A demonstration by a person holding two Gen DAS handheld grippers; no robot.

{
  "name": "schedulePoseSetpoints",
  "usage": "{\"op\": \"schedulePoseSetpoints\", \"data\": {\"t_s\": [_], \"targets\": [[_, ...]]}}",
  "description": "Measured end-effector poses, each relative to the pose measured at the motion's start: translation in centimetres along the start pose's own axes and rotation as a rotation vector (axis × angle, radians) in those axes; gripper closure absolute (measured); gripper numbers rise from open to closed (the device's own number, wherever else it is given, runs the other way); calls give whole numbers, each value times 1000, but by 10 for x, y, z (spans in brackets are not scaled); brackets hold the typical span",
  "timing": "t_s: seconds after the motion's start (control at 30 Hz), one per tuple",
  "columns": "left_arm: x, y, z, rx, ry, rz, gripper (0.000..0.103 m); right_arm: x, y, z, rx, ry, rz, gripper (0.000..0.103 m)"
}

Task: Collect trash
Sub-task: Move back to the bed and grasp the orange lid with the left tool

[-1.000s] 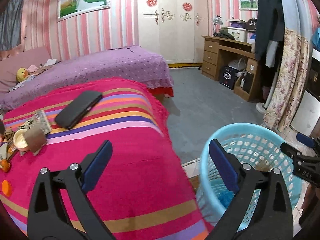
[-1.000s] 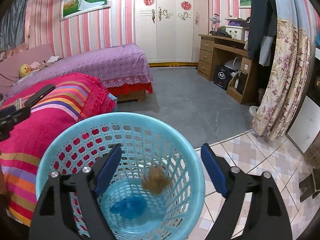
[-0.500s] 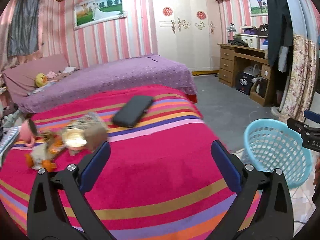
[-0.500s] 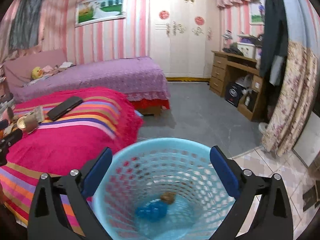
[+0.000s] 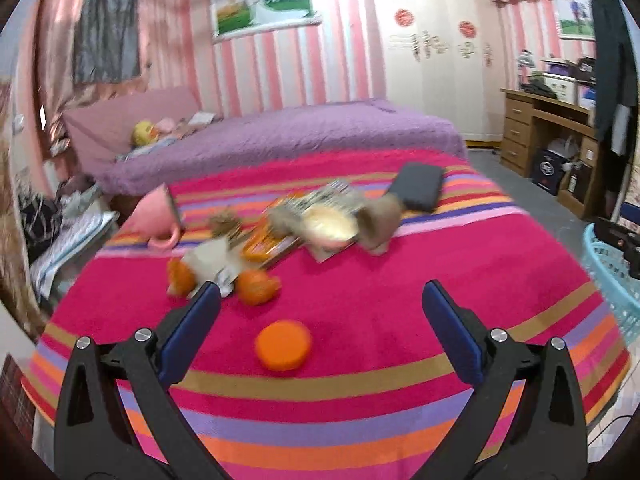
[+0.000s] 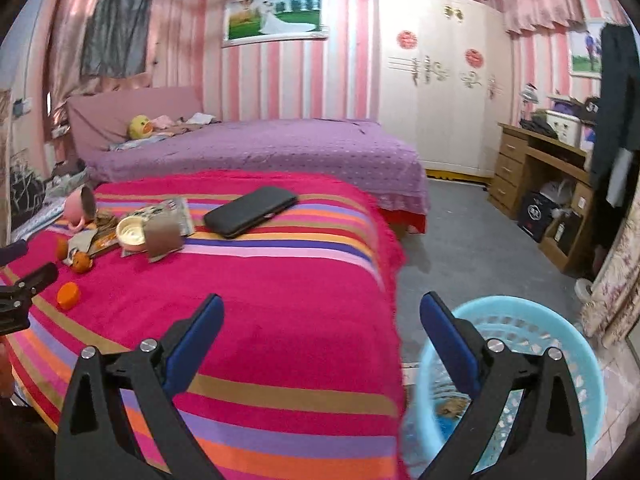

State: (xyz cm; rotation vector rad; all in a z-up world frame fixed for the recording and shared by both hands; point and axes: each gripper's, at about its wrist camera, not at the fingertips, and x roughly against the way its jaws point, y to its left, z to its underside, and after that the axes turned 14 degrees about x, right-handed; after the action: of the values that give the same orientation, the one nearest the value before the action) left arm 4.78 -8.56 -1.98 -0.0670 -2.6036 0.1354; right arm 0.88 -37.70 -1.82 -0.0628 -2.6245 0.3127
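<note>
A litter pile lies on the pink striped blanket [image 5: 360, 312]: an orange cap [image 5: 283, 345], orange peel pieces [image 5: 256, 286], wrappers [image 5: 264, 240], a cream bowl [image 5: 328, 226] and a brown paper cup [image 5: 378, 220]. My left gripper [image 5: 320, 324] is open and empty, just above the orange cap. My right gripper [image 6: 320, 332] is open and empty over the blanket's right edge, beside the light blue basket [image 6: 560, 344], which holds a brown scrap [image 6: 450, 406] and something blue. The pile also shows in the right wrist view [image 6: 132, 232].
A black phone [image 6: 250, 210] lies on the blanket behind the pile. A pink mug [image 5: 154, 216] lies on its side at the left. A purple bed [image 6: 280, 148] stands behind, a wooden desk [image 6: 536, 184] at the right, grey floor [image 6: 472, 240] between.
My left gripper has swung left from the basket over the blanket toward the litter pile. My right gripper has lifted away from above the basket and turned left toward the blanket.
</note>
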Motion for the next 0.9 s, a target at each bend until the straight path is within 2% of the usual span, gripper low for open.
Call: {"op": "schedulePoseSetpoints", "data": {"t_s": [0.17, 0.3, 0.47, 0.53, 0.63, 0.73, 0.8, 0.9], "targets": [[-28, 34, 12, 30, 89, -38, 6, -12, 26, -4, 47, 21, -2, 7], [-37, 50, 18, 66, 157, -17, 6, -23, 30, -8, 35, 41, 0, 7], [-54, 52, 25, 65, 244, -19, 6, -32, 32, -11, -11, 51, 1, 7], [-58, 49, 26, 53, 251, -25, 10, -36, 35, -13, -14, 55, 2, 7], [-60, 45, 26, 29, 252, -10, 20, -42, 43, -17, -11, 65, -8, 7], [-61, 40, 23, -3, 250, 9, 43, -47, 50, -19, -4, 70, -25, 7], [-61, 40, 20, -10, 248, 9, 64, -50, 58, -23, 13, 74, -40, 7], [-61, 44, 14, 3, 255, 31, 64, -53, 70, -30, 34, 69, -69, 7]]}}
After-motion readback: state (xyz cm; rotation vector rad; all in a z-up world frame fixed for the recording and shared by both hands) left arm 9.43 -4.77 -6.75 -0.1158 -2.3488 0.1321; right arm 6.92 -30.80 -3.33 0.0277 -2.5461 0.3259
